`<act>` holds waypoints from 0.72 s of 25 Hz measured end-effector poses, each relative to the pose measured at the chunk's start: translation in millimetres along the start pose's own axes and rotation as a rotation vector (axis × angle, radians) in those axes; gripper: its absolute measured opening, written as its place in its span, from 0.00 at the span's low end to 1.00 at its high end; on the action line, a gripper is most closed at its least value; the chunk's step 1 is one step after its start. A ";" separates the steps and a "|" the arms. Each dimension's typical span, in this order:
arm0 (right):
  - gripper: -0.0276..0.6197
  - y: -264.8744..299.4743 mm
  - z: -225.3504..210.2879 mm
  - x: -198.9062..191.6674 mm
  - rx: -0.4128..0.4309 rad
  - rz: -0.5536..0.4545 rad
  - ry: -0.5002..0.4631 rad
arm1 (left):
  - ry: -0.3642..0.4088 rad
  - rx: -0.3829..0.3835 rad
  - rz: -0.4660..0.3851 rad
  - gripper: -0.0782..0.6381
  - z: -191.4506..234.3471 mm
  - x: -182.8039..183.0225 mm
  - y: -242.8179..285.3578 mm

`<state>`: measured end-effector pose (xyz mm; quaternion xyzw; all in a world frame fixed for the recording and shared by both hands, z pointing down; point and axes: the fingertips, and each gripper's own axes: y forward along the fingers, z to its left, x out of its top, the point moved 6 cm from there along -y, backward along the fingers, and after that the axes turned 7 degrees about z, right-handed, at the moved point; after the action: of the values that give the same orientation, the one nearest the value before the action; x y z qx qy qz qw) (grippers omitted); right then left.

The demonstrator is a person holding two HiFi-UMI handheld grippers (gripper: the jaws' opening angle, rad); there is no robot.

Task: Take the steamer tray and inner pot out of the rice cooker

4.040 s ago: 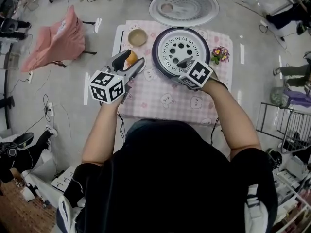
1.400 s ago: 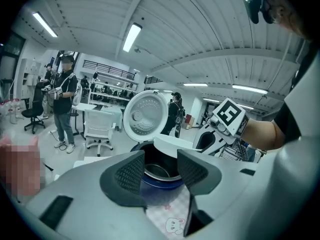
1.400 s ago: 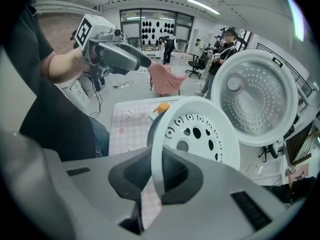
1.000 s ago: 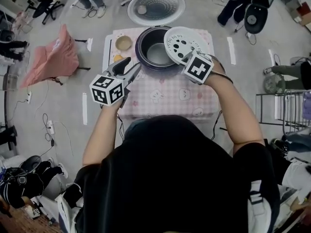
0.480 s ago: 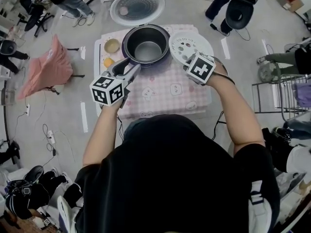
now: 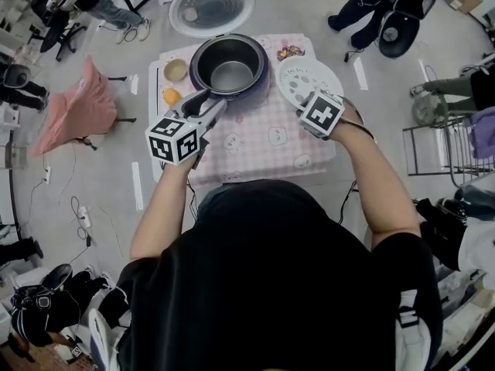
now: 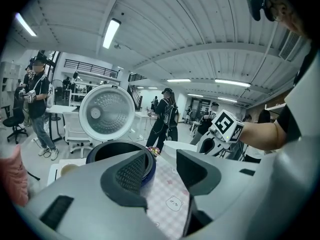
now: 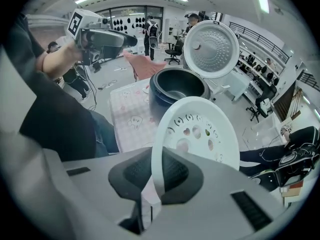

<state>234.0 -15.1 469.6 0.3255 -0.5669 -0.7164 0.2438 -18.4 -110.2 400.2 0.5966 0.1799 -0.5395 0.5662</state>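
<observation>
The dark rice cooker (image 6: 230,66) stands at the far middle of the pink checked table (image 6: 263,141), its lid (image 6: 211,6) swung up behind it. Inside shows the bare metal inner pot (image 6: 231,74). My right gripper (image 6: 306,101) is shut on the rim of the white perforated steamer tray (image 6: 309,80), which hangs over the table's right part, to the right of the cooker. In the right gripper view the tray (image 8: 196,132) stands on edge between the pads. My left gripper (image 6: 207,108) is open and empty just in front of the cooker's near left rim (image 7: 120,151).
A small bowl (image 6: 176,69) and an orange thing (image 6: 171,97) sit at the table's far left. A small bunch of flowers (image 6: 291,51) lies at the far right. A pink-draped chair (image 6: 73,108) stands left; people stand around the room.
The steamer tray has come out of the cooker and moved right and lower in my right gripper. My left gripper has stayed open near the cooker's front left.
</observation>
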 end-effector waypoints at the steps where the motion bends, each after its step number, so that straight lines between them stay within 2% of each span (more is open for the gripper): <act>1: 0.10 3.5 1.8 -2.4 0.000 -0.001 0.000 | 0.002 -0.003 0.005 0.41 -2.1 -0.3 1.1; 3: 0.10 13.2 9.0 -5.4 0.013 -0.007 -0.009 | 0.007 -0.010 0.016 0.41 -6.7 -0.9 2.2; 7: 0.10 44.9 35.6 -10.0 0.110 -0.012 -0.021 | 0.018 -0.015 0.038 0.40 -10.0 -7.0 1.6; 18: 0.10 113.0 55.6 -28.8 0.060 0.029 -0.036 | 0.002 -0.019 0.068 0.40 -4.7 -26.2 -2.3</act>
<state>209.8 15.0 592.8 0.3115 -0.5972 -0.7011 0.2341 -27.5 -95.1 420.2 0.5974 0.1652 -0.5177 0.5897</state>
